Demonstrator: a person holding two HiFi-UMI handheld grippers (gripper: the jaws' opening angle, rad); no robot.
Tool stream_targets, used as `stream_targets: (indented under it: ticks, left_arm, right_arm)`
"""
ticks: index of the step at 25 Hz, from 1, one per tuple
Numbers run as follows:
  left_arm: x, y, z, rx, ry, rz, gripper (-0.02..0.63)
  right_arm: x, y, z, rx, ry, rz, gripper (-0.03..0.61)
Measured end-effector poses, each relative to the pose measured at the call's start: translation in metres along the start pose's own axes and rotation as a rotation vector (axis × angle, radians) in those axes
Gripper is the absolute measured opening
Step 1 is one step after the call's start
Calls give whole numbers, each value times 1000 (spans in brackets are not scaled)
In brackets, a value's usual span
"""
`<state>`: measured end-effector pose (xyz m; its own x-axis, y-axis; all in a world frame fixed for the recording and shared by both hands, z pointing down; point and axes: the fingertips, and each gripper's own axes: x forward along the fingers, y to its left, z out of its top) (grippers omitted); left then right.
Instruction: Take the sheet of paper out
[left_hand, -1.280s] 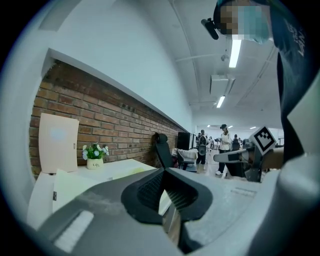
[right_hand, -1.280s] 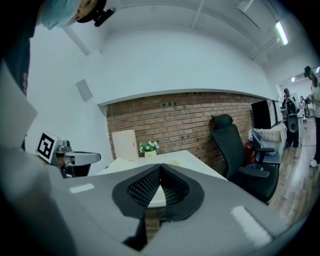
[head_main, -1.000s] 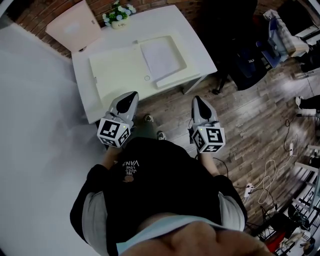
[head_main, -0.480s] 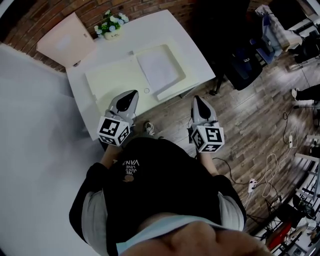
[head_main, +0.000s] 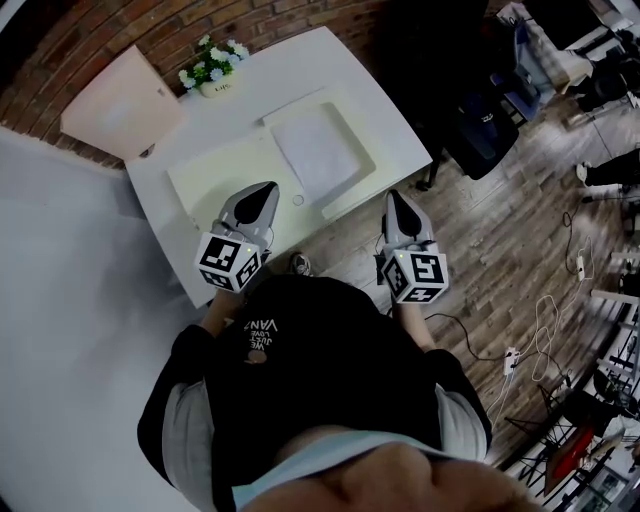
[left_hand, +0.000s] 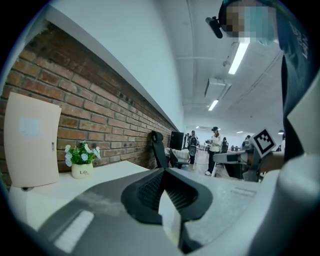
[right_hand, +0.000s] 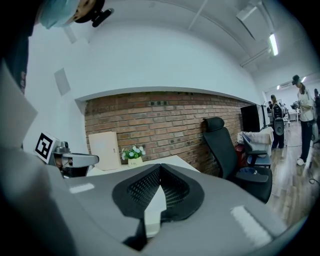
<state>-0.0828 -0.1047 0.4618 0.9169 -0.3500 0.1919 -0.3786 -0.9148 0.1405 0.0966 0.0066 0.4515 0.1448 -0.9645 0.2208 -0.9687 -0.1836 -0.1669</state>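
A white sheet of paper (head_main: 318, 150) lies in a shallow cream tray (head_main: 362, 160) on the white table (head_main: 170, 235); the tray's flat cream lid (head_main: 222, 172) lies open to its left. My left gripper (head_main: 267, 187) is shut and empty, its tip over the table's near edge, short of the lid. Off the table's right front, over the wooden floor, my right gripper (head_main: 392, 197) is also shut and empty. In the left gripper view the left gripper (left_hand: 163, 171) points level across the table. The right gripper (right_hand: 160, 168) does the same in its own view.
A small pot of flowers (head_main: 208, 68) and a beige board (head_main: 120, 100) stand at the table's far side against a brick wall (head_main: 90, 30). A black office chair (head_main: 470, 110) stands right of the table. Cables (head_main: 545, 345) lie on the floor at right. People (left_hand: 215, 142) stand far off.
The table has drawn nearer and swung in the head view as the person steps toward it. Both grippers, still shut, have come along and the left one now reaches further over the table's edge.
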Motion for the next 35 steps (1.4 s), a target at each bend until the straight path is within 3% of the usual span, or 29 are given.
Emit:
stream_targets:
  ticks: [6,14,35]
  left_arm:
    - [5,16,-5,-28,8,-29,0]
    - [16,23,-21,-101,27,-17,0]
    - [56,39,-23,-235,7,256,0]
  right_arm:
    - [11,-2,1,-3,2,-42,2]
    - [28,-9,3,-7,-1,-26,2]
    - [108,-52,29,-84,67,229,2]
